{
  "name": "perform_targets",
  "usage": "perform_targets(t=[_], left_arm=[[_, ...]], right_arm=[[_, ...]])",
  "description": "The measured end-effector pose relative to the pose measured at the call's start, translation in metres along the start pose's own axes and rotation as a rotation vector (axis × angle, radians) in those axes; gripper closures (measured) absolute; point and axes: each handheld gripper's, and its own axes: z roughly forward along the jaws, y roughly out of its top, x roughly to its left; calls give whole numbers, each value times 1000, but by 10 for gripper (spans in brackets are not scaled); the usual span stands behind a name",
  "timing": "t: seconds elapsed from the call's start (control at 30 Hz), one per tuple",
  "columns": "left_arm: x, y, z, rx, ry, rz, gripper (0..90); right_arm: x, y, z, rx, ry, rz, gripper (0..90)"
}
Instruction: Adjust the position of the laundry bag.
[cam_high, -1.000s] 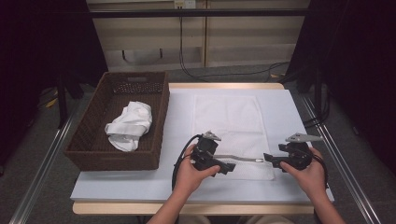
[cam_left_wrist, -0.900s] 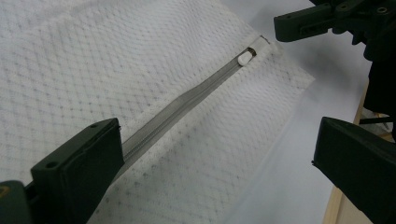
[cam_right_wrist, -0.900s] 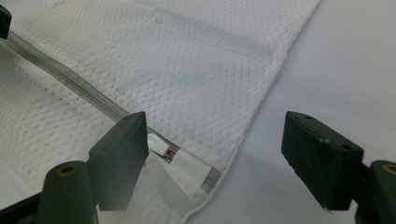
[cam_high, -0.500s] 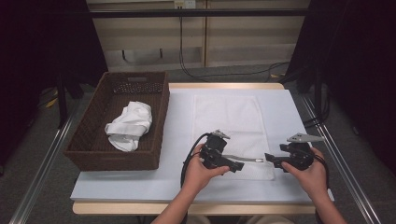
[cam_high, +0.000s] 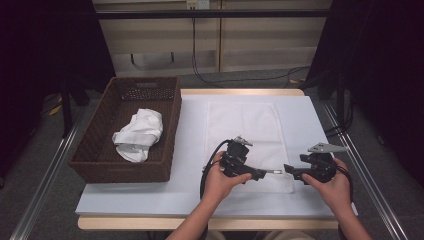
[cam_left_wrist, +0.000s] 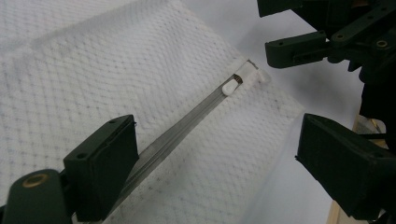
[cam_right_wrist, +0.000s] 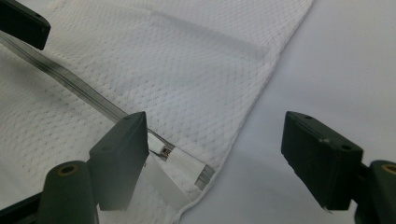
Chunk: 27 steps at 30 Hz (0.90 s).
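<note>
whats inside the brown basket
A crumpled white cloth lies in the wicker basket, toward its near end. Whatever is under the cloth is covered.

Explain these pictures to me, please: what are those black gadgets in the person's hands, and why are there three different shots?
No robot here: a person holds a black two-jaw hand gripper in each hand, the left gripper and the right gripper. The high view looks down on the white table from above. The other two come from small cameras riding on each gripper, looking along its jaws.

On the table lies a flat white mesh zip bag, and at its left stands a brown woven basket holding a crumpled white cloth.

Both grippers meet at the bag's near edge, by the end of its grey zipper with a small white zipper pull. The left jaws have just been closing a little. Nothing is gripped; both sets of jaws stand open.
</note>
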Motion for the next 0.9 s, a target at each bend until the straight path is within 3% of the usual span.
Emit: perform_targets(t=[0.13, 0.33, 0.53, 0.7, 0.9], left_arm=[[-2, 3, 4, 14, -8, 10, 161], [-3, 5, 8, -4, -19, 19, 216], [-3, 8, 13, 3, -10, 14, 216], [-4, 12, 15, 15, 0, 41, 229], [-6, 19, 19, 10, -13, 42, 250]], right_arm=[[0, 0, 0, -1, 3, -2, 229], [-1, 1, -3, -10, 1, 0, 229], [-1, 1, -2, -8, -2, -4, 228], [-3, 1, -4, -7, 5, 3, 227], [-6, 1, -5, -12, 0, 2, 227]])
